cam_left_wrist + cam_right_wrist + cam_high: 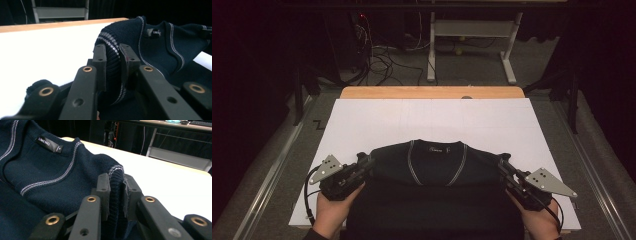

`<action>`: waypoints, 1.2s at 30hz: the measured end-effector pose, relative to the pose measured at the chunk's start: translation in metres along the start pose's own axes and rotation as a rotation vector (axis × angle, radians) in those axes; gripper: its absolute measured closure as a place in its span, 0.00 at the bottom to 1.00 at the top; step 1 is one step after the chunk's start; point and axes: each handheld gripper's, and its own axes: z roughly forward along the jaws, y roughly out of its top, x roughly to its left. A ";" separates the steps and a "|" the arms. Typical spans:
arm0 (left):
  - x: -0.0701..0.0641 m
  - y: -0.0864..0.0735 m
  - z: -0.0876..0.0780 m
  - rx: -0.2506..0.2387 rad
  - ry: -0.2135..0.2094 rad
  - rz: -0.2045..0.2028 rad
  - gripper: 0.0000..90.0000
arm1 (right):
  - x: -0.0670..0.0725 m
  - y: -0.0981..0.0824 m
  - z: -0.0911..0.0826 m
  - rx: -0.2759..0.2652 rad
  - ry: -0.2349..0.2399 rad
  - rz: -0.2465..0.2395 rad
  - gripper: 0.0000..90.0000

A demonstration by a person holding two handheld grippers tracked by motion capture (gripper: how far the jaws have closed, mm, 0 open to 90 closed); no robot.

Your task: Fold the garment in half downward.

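Covering most of the tabletop, a large white rectangular board lies on the light wooden table, whose far edge shows beyond it. On the near half of the board lies a dark navy knitted sweater with pale striped trim along its V-neck, its collar toward the far side and its lower part hanging over the near edge. A small black woven label with white lettering sits inside the back of the collar. At the sweater's left shoulder, the left gripper has its black jaws clamped on a bunched fold of striped ribbed edge. At the right shoulder, the right gripper pinches a similar ribbed fold between its closed jaws. Each gripper carries a grey three-cornered plate and rests in one of the person's hands.
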 end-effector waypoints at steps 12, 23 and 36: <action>-0.012 -0.019 -0.023 0.012 -0.005 0.004 0.82 | 0.009 -0.008 -0.022 -0.005 0.020 0.008 0.87; 0.002 -0.039 -0.001 0.178 0.006 -0.062 0.81 | 0.013 -0.023 -0.006 0.134 0.039 -0.008 0.87; 0.013 -0.051 0.011 0.280 0.033 -0.110 0.75 | 0.010 -0.039 0.013 0.282 0.044 0.021 0.80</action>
